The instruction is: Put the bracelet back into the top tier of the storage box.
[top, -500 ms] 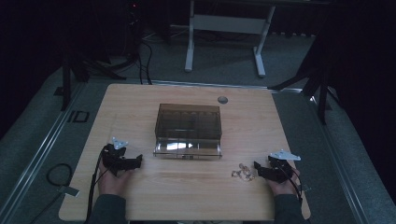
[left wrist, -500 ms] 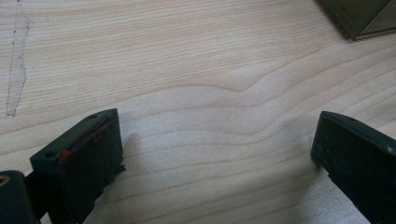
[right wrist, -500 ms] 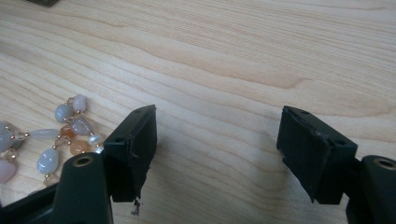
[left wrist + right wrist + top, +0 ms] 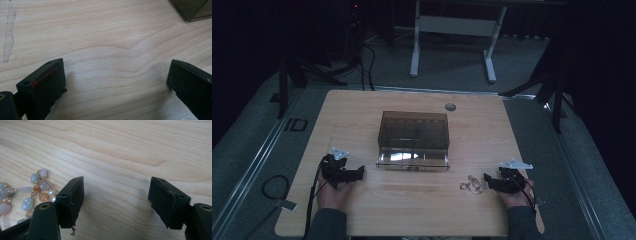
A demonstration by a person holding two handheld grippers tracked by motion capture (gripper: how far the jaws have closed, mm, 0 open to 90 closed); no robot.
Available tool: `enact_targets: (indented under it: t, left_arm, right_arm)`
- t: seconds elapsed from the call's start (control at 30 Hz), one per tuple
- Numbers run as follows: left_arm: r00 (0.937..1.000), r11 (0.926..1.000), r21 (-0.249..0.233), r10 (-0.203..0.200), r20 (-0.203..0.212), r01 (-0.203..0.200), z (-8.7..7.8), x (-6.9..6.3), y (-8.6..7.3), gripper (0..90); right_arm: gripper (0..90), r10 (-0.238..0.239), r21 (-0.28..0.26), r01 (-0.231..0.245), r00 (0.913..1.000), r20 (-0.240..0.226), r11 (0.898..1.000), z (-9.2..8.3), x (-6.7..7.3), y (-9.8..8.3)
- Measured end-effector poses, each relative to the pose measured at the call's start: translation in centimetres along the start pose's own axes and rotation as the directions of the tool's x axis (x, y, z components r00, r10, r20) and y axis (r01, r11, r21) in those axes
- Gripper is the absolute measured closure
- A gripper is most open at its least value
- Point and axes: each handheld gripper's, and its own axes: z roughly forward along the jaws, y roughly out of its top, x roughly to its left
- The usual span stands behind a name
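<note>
Beads (image 4: 472, 185), a small string of pale and amber stones, lie in a loose heap on the table (image 4: 362, 115) at lower right of the high view, just left of the right gripper (image 4: 488, 179); in the right gripper view the beads (image 4: 35, 190) sit at left of the frame, beside the outer face of one jaw and not between the two; the right gripper (image 4: 116, 195) is spread wide with bare wood between its jaws and has hold of nothing; it rests low, its tips pointing towards the heap, which I judge is a waiting stance before a reach, since the beads are the nearest thing to it; the box (image 4: 413, 139), brown and see-through, stands at the centre of the table with its drawer (image 4: 412, 159) drawn out towards the person, probably so that the beads can be dropped in from the near side; the left gripper (image 4: 357, 172) lies at lower left of the high view, well apart from the beads and near the box's left front corner; in the left gripper view the left gripper (image 4: 115, 77) is also wide apart and empty, with a corner of the box (image 4: 193, 8) at upper right of the frame; it may be placed there to steady the box.
</note>
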Motion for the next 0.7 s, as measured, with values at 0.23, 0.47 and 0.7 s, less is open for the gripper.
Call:
enact_targets:
  t: [0.23,0.47,0.7]
  left_arm:
    - [1.0000,1.0000,0.000,0.000,0.000,0.000,0.0,0.0,0.0,2.2]
    - [1.0000,1.0000,0.000,0.000,0.000,0.000,0.0,0.0,0.0,2.2]
    - [1.0000,1.0000,0.000,-0.002,0.000,0.002,0.0,0.0,0.0,2.2]
  right_arm:
    - [37.3,-0.037,0.069,0.039,0.9989,-0.030,0.997,-0.4,0.0,0.9]
    - [40.3,-0.075,0.110,0.079,0.9961,-0.047,0.991,-1.0,0.3,2.1]
    - [39.8,-0.096,0.146,0.106,0.9923,-0.079,0.983,-1.5,0.5,3.2]
